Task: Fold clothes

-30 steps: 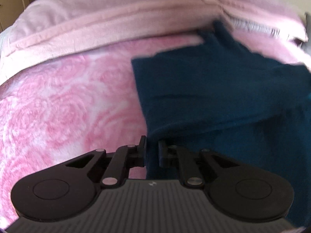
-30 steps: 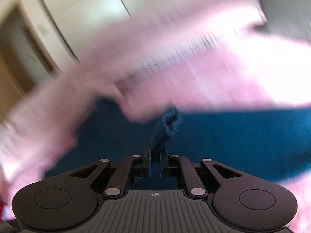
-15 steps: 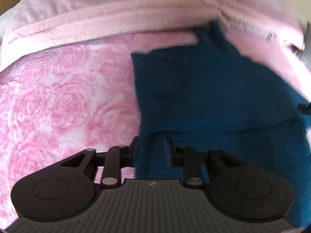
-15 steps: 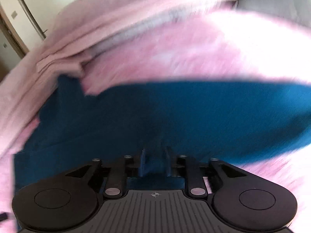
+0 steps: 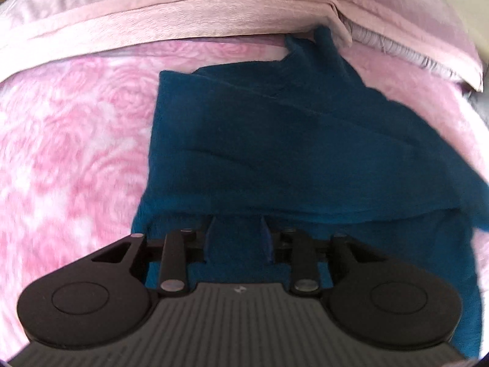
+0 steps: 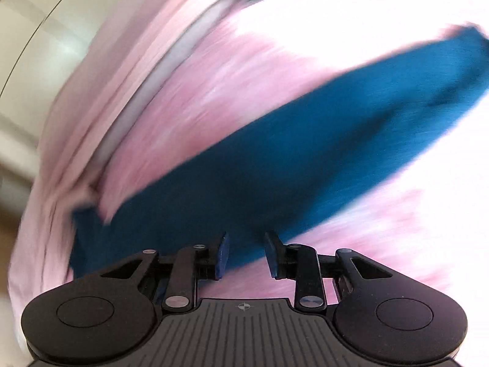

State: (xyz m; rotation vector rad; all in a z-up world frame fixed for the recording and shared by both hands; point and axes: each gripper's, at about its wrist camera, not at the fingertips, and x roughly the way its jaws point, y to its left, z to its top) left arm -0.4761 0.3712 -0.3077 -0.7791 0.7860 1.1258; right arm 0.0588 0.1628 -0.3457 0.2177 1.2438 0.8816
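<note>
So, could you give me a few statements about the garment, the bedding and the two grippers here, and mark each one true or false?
1. The garment is teal blue. True.
2. It lies on a plain white sheet. False: it lies on a pink rose-patterned blanket.
3. The left gripper is clamped shut on the cloth. False: its jaws stand apart, above the garment.
4. The right gripper is open and holds nothing. True.
5. A pale pink pillow lies beyond the garment. True.
</note>
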